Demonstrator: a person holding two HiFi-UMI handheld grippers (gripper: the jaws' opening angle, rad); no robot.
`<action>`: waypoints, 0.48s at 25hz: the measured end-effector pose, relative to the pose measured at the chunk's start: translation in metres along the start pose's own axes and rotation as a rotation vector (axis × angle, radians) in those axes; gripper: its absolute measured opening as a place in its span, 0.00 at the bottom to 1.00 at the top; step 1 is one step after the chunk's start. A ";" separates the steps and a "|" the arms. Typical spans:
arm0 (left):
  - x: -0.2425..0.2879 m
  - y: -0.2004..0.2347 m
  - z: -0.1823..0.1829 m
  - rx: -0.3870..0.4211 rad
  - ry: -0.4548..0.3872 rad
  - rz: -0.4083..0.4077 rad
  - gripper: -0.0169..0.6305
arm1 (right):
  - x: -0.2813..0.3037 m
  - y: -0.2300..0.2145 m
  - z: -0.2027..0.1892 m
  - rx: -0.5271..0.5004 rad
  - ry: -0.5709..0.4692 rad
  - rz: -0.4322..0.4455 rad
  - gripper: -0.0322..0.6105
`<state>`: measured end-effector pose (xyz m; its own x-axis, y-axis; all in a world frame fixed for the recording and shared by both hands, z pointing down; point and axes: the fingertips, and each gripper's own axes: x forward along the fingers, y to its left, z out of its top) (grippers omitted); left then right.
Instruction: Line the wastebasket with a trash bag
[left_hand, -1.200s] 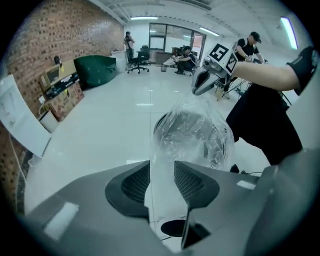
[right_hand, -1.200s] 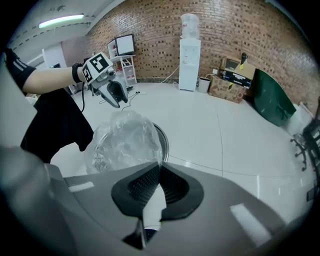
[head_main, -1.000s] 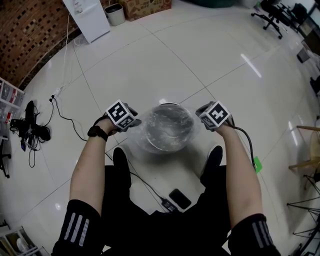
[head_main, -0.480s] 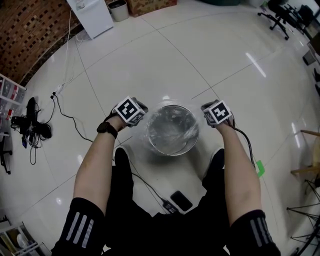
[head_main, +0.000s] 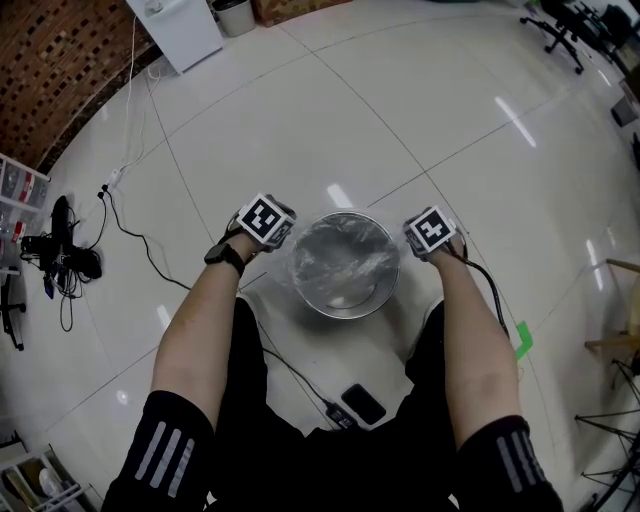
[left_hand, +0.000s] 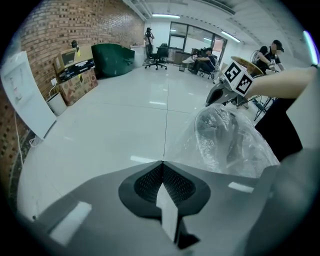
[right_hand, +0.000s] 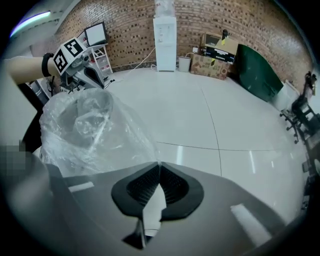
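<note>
Phone (head_main: 360, 400): on the floor (head_main: 400, 120), between the person's legs.
Wastebasket (head_main: 345, 312): upright, just ahead of the feet.
Trash bag (head_main: 345, 262): clear film draped into and over the wastebasket's rim.
Left gripper (left_hand: 162, 162): beside the rim, jaws together, apparently pinching the bag's film.
Right gripper (right_hand: 159, 164): at the opposite side of the rim, jaws closed on the film.

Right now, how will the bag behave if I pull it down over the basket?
Probably floppy: the bag is thin, clear, wrinkled film hanging between the left gripper and right gripper. Likely very light, since it puffs up over the basket. It may stretch or tear, pinched only at its edges.
</note>
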<state>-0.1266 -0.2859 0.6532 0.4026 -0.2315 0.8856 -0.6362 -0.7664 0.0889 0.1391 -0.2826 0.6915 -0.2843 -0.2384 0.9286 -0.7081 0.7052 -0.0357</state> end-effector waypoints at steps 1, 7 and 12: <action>0.006 -0.002 -0.002 -0.007 0.008 -0.008 0.02 | 0.005 0.001 -0.005 -0.006 0.009 0.010 0.06; 0.033 -0.015 -0.030 -0.025 0.108 -0.066 0.02 | 0.024 0.029 -0.028 -0.006 0.089 0.119 0.06; 0.040 -0.029 -0.043 -0.044 0.147 -0.124 0.09 | 0.027 0.044 -0.044 0.008 0.140 0.169 0.06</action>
<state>-0.1201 -0.2478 0.7058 0.3816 -0.0446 0.9233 -0.6173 -0.7557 0.2186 0.1286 -0.2289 0.7316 -0.3076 -0.0221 0.9513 -0.6633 0.7217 -0.1977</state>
